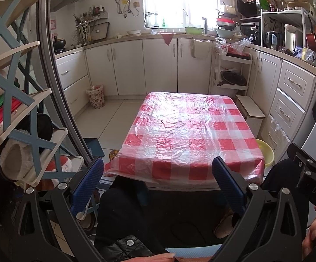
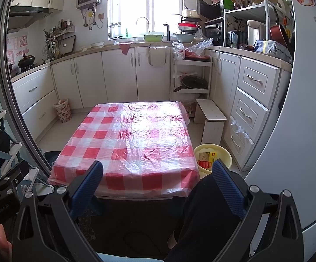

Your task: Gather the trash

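Note:
A low table with a red and white checked plastic cover stands in the kitchen, also in the right wrist view. A yellow basin on the floor at the table's right corner holds red and yellow cartons; its rim shows in the left wrist view. My left gripper is open and empty before the table's near edge. My right gripper is open and empty, held the same way. A floral waste basket stands by the far left cabinets, also in the right wrist view.
A white stool stands right of the table. A white cart with a pan and plastic bags stands at the back. Cabinets line the back and right. A shoe rack is at the left. The person's dark-clad legs are below.

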Motion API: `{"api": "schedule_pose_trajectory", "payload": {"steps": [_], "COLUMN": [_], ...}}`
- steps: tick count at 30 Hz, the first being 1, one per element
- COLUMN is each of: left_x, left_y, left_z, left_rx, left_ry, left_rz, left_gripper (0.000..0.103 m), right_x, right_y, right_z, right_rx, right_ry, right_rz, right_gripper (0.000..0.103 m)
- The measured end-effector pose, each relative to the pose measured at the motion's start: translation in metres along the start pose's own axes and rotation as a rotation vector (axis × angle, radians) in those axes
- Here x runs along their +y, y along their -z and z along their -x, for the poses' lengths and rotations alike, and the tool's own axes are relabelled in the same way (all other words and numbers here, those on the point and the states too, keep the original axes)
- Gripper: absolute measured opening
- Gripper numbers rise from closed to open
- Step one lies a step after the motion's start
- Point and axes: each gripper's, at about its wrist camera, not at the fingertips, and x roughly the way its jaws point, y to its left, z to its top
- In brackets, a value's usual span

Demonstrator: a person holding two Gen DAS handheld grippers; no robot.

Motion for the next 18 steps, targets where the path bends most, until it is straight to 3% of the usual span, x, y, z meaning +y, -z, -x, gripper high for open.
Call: {"api": "schedule_pose_trajectory", "payload": {"steps": [18], "left_x": [-0.0004], "left_y": [0.0011], "left_z": [0.0009], "left_rx": [0.002], "left_ry": [0.001], "left_rz": [0.003], "left_gripper": [0.095], "right_x": [-0.0001], "right_y": [0.0029], "right_z": [-0.0002], "right_rx": [0.003], "right_ry": [0.0], "right_rz": [0.006], "right_gripper": [0.096]}}
